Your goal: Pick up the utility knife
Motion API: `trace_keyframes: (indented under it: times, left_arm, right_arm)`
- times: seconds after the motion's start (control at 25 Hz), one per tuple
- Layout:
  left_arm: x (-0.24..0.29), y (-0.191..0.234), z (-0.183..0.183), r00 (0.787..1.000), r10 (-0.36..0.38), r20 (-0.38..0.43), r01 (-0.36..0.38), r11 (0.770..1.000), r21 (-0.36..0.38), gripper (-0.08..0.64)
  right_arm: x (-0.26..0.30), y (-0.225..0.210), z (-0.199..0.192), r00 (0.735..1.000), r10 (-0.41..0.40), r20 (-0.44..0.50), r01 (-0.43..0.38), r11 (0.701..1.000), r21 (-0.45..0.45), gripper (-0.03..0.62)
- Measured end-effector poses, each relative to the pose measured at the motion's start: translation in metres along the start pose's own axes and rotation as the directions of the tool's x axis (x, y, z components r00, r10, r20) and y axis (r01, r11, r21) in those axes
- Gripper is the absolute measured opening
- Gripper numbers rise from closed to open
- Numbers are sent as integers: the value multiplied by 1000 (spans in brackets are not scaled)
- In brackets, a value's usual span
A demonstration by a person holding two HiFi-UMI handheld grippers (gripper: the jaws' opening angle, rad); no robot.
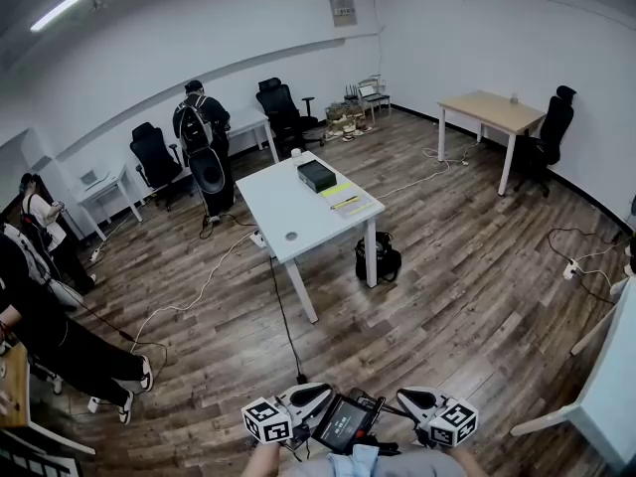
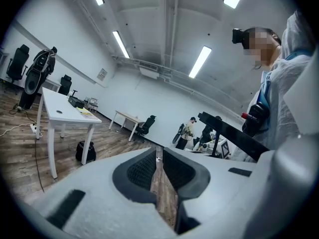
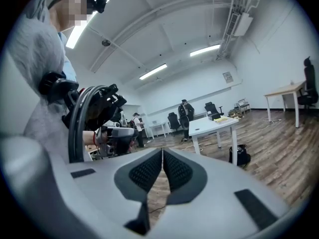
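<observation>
Grippers both closed and empty: left gripper (image 2: 158, 159), right gripper (image 3: 162, 158), well apart from the white desk (image 1: 283, 217). A thin dark thing there may be the knife (image 1: 346, 203), too small to confirm. Probably light, stiff, slick; grip mid-handle, clear of blade.

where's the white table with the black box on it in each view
Head view: white table mid-room, just above centre.
Left gripper view: table at the left, mid-height.
Right gripper view: table right of centre.
Shared landmark: black bag on the floor beside it.
</observation>
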State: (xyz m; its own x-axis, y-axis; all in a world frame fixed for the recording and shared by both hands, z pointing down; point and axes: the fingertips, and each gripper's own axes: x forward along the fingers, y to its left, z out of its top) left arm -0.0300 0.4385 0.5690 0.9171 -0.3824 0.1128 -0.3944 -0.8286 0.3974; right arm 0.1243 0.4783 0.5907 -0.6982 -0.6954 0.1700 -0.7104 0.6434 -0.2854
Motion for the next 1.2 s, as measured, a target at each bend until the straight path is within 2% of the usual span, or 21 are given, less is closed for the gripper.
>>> trace_keyframes:
  times: [0.12,0.28,0.4,0.52,0.64,0.76,0.84,1.2]
  left_arm:
    - [-1,2,-6,1000,8,-16,-8,1000,-13,40]
    - [2,0,-16,998,-1,-70,-2,999,-43,40]
    - [6,1,-48,983,-30,-179,8,993,-118,40]
    - [8,2,-88,962,-53,-269,5,984,-178,40]
    - [6,-4,-101,970,-46,-238,2,983,-183,40]
    - [4,-4,-91,987,-12,-162,-15,986,-166,40]
    - [3,0,-87,989,13,-148,-36,987,-156,40]
    - [15,49,-84,967,40,-253,-78,987,-140,40]
  right_arm:
    - [1,-3,-10,998,-34,-50,34,999,1,31]
    - [3,-2,-19,995,-26,-96,28,999,21,31]
    - [9,-2,-39,987,24,-156,-15,998,60,31]
    - [13,-5,-60,982,36,-184,-25,998,62,31]
    - [10,0,-63,986,49,-160,-42,998,44,31]
    - [12,5,-59,987,91,-133,-84,995,62,31]
    - [16,8,-63,982,114,-150,-104,992,70,31]
    - [51,-17,-57,969,70,-236,-53,996,78,31]
